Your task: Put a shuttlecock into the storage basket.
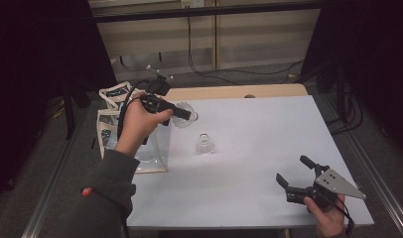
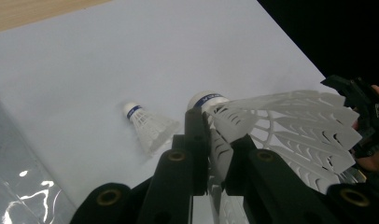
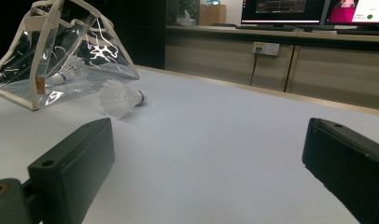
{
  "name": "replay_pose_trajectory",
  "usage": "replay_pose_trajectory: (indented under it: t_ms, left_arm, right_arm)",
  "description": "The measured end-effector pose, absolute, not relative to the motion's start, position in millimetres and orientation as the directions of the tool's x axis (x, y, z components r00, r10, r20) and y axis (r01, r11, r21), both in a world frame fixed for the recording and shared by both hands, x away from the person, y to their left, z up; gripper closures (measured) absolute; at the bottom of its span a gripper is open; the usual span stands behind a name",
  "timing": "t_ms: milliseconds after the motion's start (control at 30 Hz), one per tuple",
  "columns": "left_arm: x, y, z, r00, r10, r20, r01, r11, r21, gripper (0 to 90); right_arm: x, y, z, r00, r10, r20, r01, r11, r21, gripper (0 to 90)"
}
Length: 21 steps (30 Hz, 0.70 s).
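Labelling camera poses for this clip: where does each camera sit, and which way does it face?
High view: above the person's side, looking forward and down on the table; both forearms, left gripper, right gripper.
Left gripper view: along shut jaws holding a shuttlecock.
Right gripper view: low, along open jaws toward the clear bag.
Shared: the lying shuttlecock.

obstacles: loose shuttlecock (image 1: pixel 205 144) mid-table, clear pouch (image 1: pixel 132 141) left edge | free: table (image 1: pixel 269 144) right half

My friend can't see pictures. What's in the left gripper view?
The left gripper pinches a white shuttlecock by its feathery skirt, above a white table. A second shuttlecock lies on its side on the table, and a clear plastic bag sits at the left edge.
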<state>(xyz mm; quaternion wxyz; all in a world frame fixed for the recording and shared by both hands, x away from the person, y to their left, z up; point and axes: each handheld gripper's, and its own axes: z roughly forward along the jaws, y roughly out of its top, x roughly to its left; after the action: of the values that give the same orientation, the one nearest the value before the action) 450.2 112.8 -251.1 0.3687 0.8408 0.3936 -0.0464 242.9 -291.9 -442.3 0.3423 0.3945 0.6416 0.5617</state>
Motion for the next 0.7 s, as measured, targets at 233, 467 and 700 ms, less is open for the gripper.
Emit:
replay_pose_trajectory:
  t_ms: [233,467,700]
  left_arm:
    - [453,118,-249,0.674,0.642,-0.367,0.703,-0.404,0.585,84.1]
    - [457,125,-246,0.663,0.653,-0.365,0.709,-0.393,0.586,84.2]
    - [460,132,-243,0.647,0.670,-0.365,0.717,-0.371,0.590,84.1]
  right_arm:
    - [243,-292,-442,-0.455,0.891,0.004,0.121,0.057,0.991,2.3]
    - [243,-292,-442,-0.454,0.891,0.002,0.121,0.059,0.991,2.3]
    - [243,-292,-442,-0.454,0.891,0.004,0.120,0.057,0.991,2.3]
